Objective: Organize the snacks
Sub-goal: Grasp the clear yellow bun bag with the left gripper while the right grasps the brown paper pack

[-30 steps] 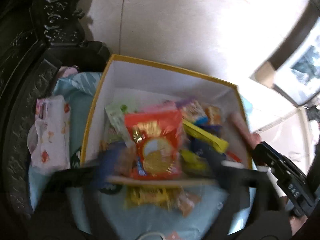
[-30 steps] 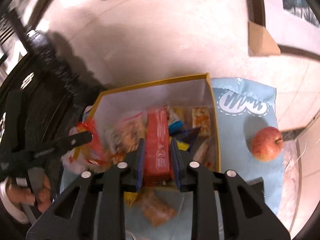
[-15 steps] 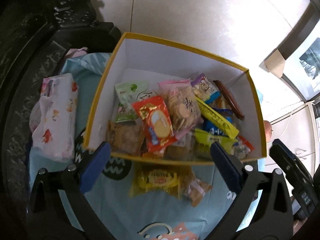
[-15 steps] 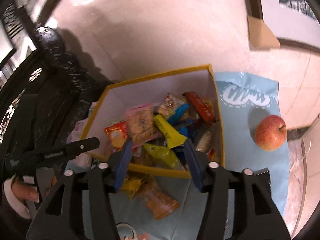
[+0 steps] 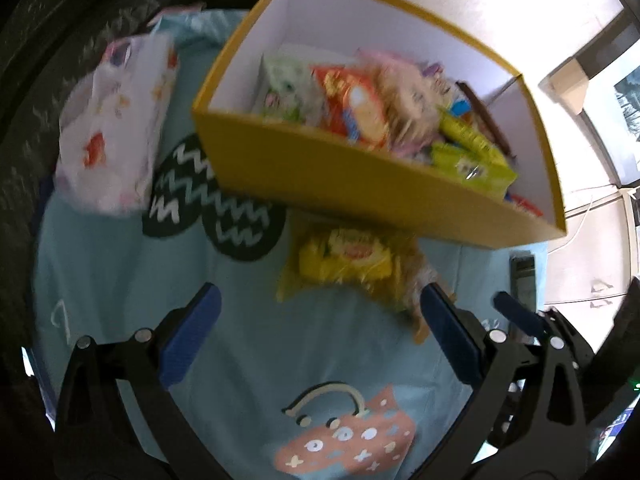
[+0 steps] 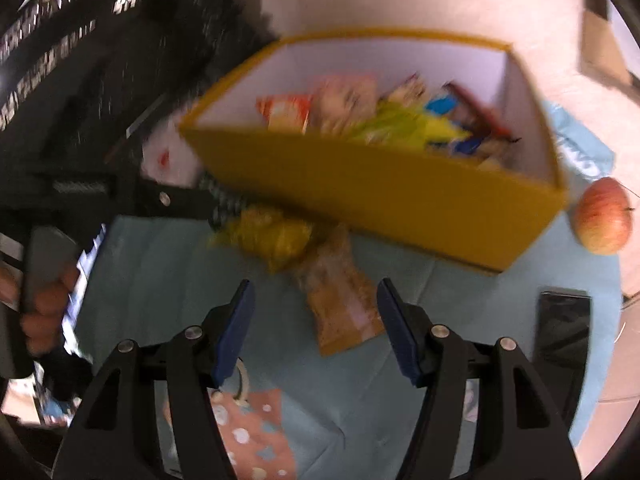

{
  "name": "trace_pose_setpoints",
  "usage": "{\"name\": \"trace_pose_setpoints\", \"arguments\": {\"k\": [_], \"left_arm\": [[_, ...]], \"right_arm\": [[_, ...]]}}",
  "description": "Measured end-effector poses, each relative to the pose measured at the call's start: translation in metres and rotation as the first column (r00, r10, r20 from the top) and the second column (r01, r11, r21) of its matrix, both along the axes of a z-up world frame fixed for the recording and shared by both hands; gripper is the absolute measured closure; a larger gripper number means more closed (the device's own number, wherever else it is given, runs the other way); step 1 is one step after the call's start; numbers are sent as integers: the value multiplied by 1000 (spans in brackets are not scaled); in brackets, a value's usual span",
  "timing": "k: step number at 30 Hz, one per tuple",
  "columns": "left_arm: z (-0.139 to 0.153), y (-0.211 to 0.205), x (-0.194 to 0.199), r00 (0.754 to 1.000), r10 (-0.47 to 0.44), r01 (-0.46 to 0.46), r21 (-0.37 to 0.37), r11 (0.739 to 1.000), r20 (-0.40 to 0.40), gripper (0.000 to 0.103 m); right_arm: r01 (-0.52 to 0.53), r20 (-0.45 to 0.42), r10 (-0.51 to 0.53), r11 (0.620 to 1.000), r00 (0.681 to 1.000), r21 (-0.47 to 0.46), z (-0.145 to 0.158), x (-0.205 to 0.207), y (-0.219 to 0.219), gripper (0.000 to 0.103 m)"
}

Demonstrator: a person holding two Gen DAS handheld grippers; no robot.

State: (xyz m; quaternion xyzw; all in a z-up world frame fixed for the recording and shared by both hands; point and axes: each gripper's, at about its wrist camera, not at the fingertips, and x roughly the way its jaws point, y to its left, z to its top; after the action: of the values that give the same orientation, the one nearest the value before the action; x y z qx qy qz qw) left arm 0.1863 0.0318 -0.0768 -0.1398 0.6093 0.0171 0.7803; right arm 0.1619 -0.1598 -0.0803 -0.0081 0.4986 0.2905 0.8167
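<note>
A yellow box with white inner walls stands on the blue cloth, holding several snack packets. In front of it lie a yellow packet and a brown packet. My left gripper hangs wide open above the cloth just short of the yellow packet, empty. In the right wrist view the box, yellow packet and brown packet show again. My right gripper hovers over the brown packet. Its jaws are opening and the pads touch nothing.
A white floral tissue pack lies left of the box. An apple sits at the box's right corner, and a dark phone lies on the cloth nearer. Dark carved furniture borders the left. A hand holds the left gripper.
The left gripper's red biscuit packet and the right gripper's red bar now lie in the box. Both grippers opened and sank back toward the loose packets in front of it.
</note>
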Motion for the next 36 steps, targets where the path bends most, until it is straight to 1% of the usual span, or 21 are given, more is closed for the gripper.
{"name": "trace_pose_setpoints", "arguments": {"k": [2,5,9,11,13,15,16,18,19,21,24,27,30,32,35,36], "left_arm": [[-9,3,-2,1000,8,-8,-3,1000,-24,2],[-17,7,-1,999,21,-21,6,1000,-43,2],[-26,10,1,998,29,-28,8,1000,-61,2],[-30,11,3,997,29,-29,2,1000,-72,2],[-34,10,5,996,31,-33,-20,999,-83,2],[-37,7,8,995,26,-29,-31,999,-92,2],[-39,4,11,995,24,-27,-29,999,-97,2],[-43,-1,15,995,15,-18,-32,999,-103,2],[-45,-4,17,994,10,-13,-28,1000,-109,2],[-46,-9,21,995,4,-5,-7,1000,-98,2],[-49,-19,26,996,-13,18,60,998,-89,2],[-60,-29,31,995,-32,41,98,994,-94,2],[-69,-39,35,994,-55,63,92,994,-94,2],[-73,-45,38,993,-74,80,70,994,-88,2],[-86,-59,45,983,-129,135,39,990,-132,2],[-89,-62,46,982,-131,138,39,990,-135,2]], "right_arm": [[-30,-11,30,999,1000,-30,-15,3,12,39],[-47,-22,45,996,999,-79,-34,10,26,39],[-47,16,50,989,999,-143,-48,21,39,39],[-62,9,64,985,998,-159,-55,27,45,39],[-78,-12,77,983,997,-164,-64,31,49,39],[-80,2,82,978,997,-193,-66,32,51,50],[-85,-6,85,977,996,-193,-65,32,51,53],[-63,-59,55,988,997,-138,-65,35,42,63],[-45,-74,37,992,997,-116,-64,34,37,63],[2,-110,-10,997,994,-72,-61,29,22,63],[69,-160,-67,998,985,11,-55,13,0,63],[104,-192,-98,994,977,26,-57,-1,-12,63],[122,-212,-111,992,971,38,-57,-11,-17,63],[128,-219,-112,990,969,57,-54,-14,-17,63],[116,-221,-100,991,970,60,-53,-17,-12,63],[111,-220,-96,992,971,60,-52,-18,-10,63]]}}
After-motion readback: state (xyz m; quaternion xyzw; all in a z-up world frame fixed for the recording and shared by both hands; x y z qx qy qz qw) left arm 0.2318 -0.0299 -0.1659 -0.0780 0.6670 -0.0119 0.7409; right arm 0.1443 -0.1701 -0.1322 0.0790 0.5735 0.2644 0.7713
